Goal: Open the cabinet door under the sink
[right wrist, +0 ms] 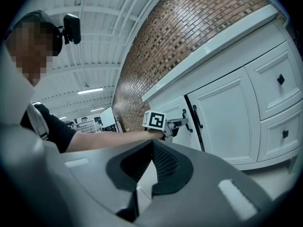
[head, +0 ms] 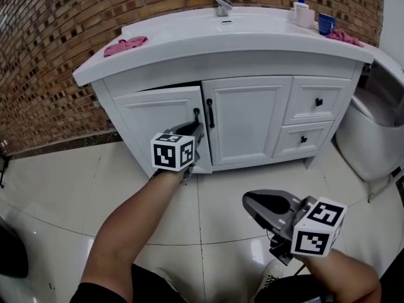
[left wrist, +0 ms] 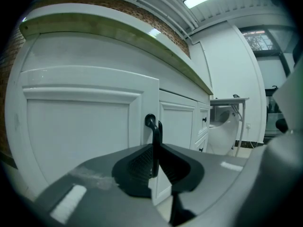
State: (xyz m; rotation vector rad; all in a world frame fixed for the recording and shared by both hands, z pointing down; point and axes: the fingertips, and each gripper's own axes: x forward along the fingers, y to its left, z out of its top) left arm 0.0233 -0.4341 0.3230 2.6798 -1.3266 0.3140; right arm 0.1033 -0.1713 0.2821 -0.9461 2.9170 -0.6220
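The white vanity [head: 227, 62] under the sink has two doors. The left cabinet door [head: 161, 122] stands slightly ajar, with a dark gap along its top edge. My left gripper [head: 197, 131] is shut on that door's black vertical handle [head: 196, 115]. In the left gripper view the handle [left wrist: 152, 126] runs down between the pads of the left gripper [left wrist: 155, 162], and the door's free edge [left wrist: 150, 103] stands out ahead of the right door [left wrist: 177, 122]. My right gripper [head: 250, 201] hangs low over the floor, shut and empty. The right gripper [right wrist: 152, 148] points toward the vanity.
The right door [head: 249, 115] with its own black handle [head: 210, 113] is closed. Two drawers [head: 315, 103] sit to its right. A toilet [head: 372, 131] stands at far right. On the counter are a faucet [head: 221, 2], pink cloths [head: 125, 44], a soap bottle [head: 303, 12] and a blue cup [head: 326, 23]. A brick wall [head: 44, 62] rises at left.
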